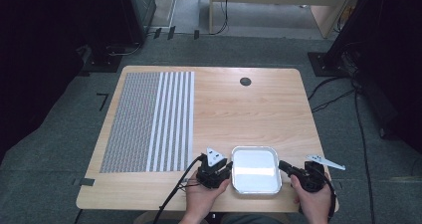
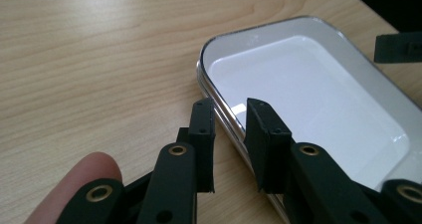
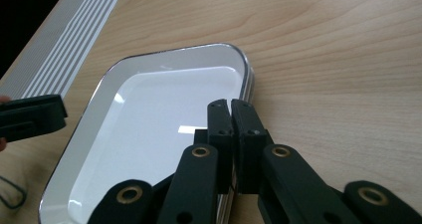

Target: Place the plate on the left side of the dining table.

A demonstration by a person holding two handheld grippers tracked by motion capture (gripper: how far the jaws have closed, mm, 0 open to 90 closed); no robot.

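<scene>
A white tray (image 1: 255,148) with a shiny metal rim lies near the table's front edge, between my two hands. My left gripper (image 1: 230,165) is at its left side. In the left gripper view the jaws (image 2: 230,115) straddle the tray's rim (image 2: 259,29), one outside and one inside, with a gap still showing around it. My right gripper (image 1: 281,165) is at the tray's right side. In the right gripper view its jaws (image 3: 231,109) are pressed together over the rim (image 3: 169,52). The tray holds nothing.
A grey and white striped mat (image 1: 149,119) covers the table's left part and shows at the upper left edge (image 3: 74,30). A dark round grommet (image 1: 245,81) sits near the far edge. Bare wood lies beyond the tray. Cables trail over the front edge.
</scene>
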